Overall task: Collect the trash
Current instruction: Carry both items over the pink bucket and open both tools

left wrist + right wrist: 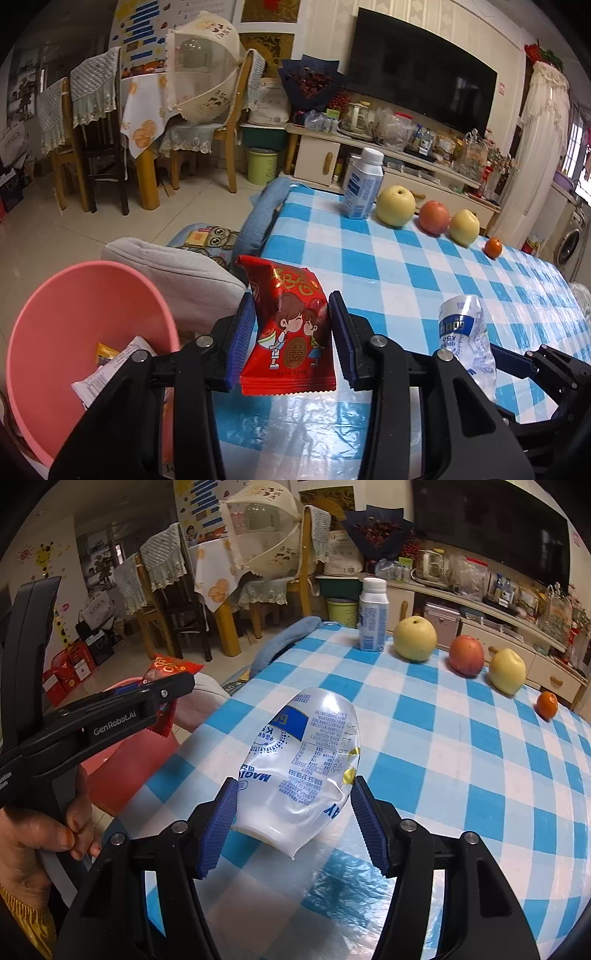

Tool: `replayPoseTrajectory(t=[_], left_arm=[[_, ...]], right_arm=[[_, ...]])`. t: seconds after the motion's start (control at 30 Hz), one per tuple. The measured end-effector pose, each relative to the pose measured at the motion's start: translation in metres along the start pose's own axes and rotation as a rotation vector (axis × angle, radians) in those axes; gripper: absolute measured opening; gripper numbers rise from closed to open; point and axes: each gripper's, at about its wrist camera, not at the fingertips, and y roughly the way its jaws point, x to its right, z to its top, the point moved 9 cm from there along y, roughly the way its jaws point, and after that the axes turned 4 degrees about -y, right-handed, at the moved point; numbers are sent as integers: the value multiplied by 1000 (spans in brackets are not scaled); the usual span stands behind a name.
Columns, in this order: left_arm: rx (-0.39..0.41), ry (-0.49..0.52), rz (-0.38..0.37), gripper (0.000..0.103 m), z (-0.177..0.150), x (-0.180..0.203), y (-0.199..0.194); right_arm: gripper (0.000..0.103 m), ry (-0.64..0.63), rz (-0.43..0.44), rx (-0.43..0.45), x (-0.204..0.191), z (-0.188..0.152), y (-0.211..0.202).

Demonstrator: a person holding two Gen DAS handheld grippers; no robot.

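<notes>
My left gripper (pixel 291 332) is shut on a red snack wrapper (pixel 290 328) with cartoon figures, held above the near left corner of the blue checked table (pixel 424 273). A pink basin (pixel 74 332) sits below and to the left, with a few wrappers (pixel 107 365) inside. My right gripper (pixel 291 823) is shut on a crumpled clear plastic cup (pixel 299 764) with blue print, lifted over the table (pixel 461 757). In the right wrist view the left gripper (pixel 162 690) and red wrapper (pixel 171 666) hang over the basin (pixel 118 760). The cup (pixel 467 332) also shows at right in the left wrist view.
At the table's far edge stand a white bottle (pixel 364 184), two yellow fruits (pixel 395 205), a red apple (pixel 434 218) and a small orange (pixel 493 247). A grey cushion (pixel 177 273) lies beside the basin. A person's hand (pixel 40 834) holds the left gripper's handle.
</notes>
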Motion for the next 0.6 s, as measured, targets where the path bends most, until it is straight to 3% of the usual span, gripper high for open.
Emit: replayPoseTrajectory(t=[0.37,0.6], left_arm=[[32,-94,82,43,9,-52,-14],[50,-193,172,43,13,-102,-24]], right_arm=[[63,-61,80,2,-54,17,15],[63,-131,130,9,-99,35,26]])
